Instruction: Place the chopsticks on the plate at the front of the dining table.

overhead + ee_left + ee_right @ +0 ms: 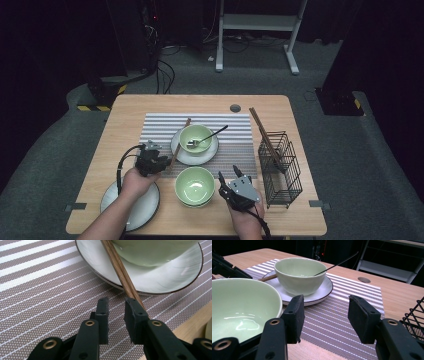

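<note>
- Near the counter's [125, 107] front-left corner sits a grey plate [145, 207], with my left forearm over part of it, probably just set aside there.
- My left claw [150, 155] rests at the left edge of the striped placemat [160, 125]. Its jaws stand a narrow gap apart with nothing between the pads that I can see.
- The chopstick [120, 272] I am after lies slanted, its far part propped on the rim of the white plate [175, 277] and its near end down on the mat. In the left gripper view it runs just beside the outer face of one jaw and passes behind it, so it sits outside the gap. Whether it touches that jaw I cannot quite tell.
- On that white plate stands a green bowl [196, 136] with a spoon [210, 136] leaning in it, like a served place setting.
- A second green bowl [194, 185] stands by the counter's front edge, between my two hands.
- My right claw [227, 186] hovers just right of that bowl, jaws spread and empty, likely waiting its turn.
- Toward the right edge a black wire basket [280, 170] holds more chopsticks [262, 132], leaning up and out.
</note>
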Available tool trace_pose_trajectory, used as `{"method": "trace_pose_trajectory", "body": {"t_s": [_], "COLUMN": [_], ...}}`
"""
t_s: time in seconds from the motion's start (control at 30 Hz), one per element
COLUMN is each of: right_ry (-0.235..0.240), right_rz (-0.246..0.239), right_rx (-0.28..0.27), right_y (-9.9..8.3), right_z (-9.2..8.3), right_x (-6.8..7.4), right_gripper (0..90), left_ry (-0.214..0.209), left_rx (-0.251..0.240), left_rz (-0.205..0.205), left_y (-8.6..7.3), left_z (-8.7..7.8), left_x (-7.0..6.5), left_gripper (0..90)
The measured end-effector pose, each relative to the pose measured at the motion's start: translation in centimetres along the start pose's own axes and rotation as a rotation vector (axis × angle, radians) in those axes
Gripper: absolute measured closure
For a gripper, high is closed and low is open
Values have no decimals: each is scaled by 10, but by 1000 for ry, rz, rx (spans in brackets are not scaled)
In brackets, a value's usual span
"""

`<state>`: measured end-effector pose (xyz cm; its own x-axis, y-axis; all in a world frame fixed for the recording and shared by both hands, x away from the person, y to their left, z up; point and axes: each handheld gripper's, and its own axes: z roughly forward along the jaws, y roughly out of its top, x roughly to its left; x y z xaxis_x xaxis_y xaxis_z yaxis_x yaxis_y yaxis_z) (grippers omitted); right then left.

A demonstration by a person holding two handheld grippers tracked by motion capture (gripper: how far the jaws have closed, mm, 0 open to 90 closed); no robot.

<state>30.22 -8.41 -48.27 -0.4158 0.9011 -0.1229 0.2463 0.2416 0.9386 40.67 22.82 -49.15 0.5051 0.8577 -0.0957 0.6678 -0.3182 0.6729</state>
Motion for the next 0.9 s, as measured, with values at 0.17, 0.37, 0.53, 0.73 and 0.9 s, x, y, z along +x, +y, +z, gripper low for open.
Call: {"method": "trace_pose_trajectory", "body": {"t_s": [0.17, 0.37, 0.53, 0.73, 0.9], "right_ry": [0, -1, -1, 0, 1], "right_rz": [1, -2, -3, -4, -3], "right_rx": [0, 0, -1, -1, 0], "right_y": [0, 0, 0, 0, 0], "right_z": [0, 0, 0, 0, 0], "right_x": [0, 0, 0, 0, 0], "right_gripper": [470, 470, 470, 470, 470], "left_ry": [-9, -27, -29, -35, -36], "left_rx": [4, 4, 9, 12, 10], "left_rz": [13, 23, 30, 33, 31], "left_y": [2, 3, 3, 4, 4], "left_z": [0, 0, 1, 2, 2], "left_x": [-5, -10, -12, -15, -15], "left_gripper": [732, 731, 732, 731, 730]}}
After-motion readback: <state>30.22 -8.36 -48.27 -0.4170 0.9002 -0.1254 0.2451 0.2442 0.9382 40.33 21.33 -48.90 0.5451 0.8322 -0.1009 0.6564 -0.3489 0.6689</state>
